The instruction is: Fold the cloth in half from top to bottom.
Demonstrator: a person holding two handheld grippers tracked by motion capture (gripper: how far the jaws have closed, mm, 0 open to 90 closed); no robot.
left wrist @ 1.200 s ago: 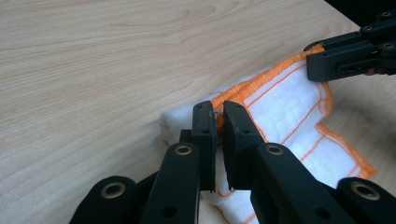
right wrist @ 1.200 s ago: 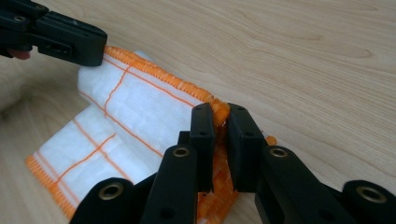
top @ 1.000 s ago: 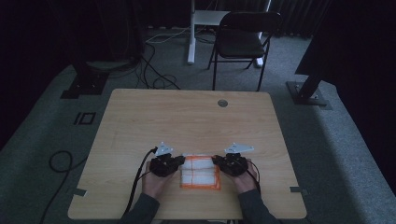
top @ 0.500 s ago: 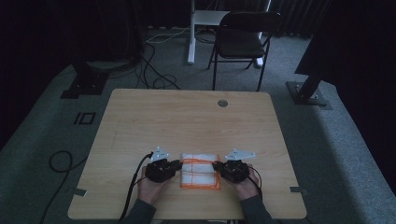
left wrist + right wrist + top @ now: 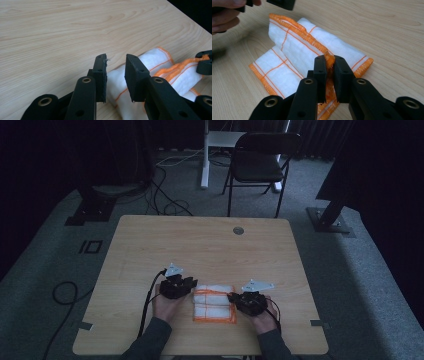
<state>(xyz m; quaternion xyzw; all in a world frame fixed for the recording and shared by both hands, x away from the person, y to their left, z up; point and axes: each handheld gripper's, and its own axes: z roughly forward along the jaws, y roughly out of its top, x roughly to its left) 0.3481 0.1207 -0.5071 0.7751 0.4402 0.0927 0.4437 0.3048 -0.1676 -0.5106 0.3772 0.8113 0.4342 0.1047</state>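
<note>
We work in a dim room with grey carpet, at a pale wood-grain table [image 5: 210, 245] whose near middle carries a folded cloth [image 5: 214, 302]. The cloth is white woven fabric, crossed by thin orange lines and bound with a frayed orange hem; it lies as a soft, roughly rectangular bundle, with one layer doubled over another.

The right gripper [image 5: 236, 297] sits at the cloth's right edge, and the right gripper view shows what the high view cannot: its black jaws are clenched on a bunched bit of the orange hem [image 5: 329, 60], lifting that edge into a ridge above the flat layer beneath. In that view we also see fingers of the left hand [image 5: 227, 12] at the far left corner.

The left gripper [image 5: 192, 284] rests just beside the cloth's far left corner. Its jaws have just been opening, and the left gripper view shows them released, with a clear gap and no fabric pressed between the pads; the rolled white edge [image 5: 150, 60] lies beyond and below them.

The high view adds the surroundings: a round grommet [image 5: 238, 230] set in the table's far side, a dark folding chair [image 5: 260, 165] beyond it, and black cables [image 5: 165, 205] on the floor to the far left.
</note>
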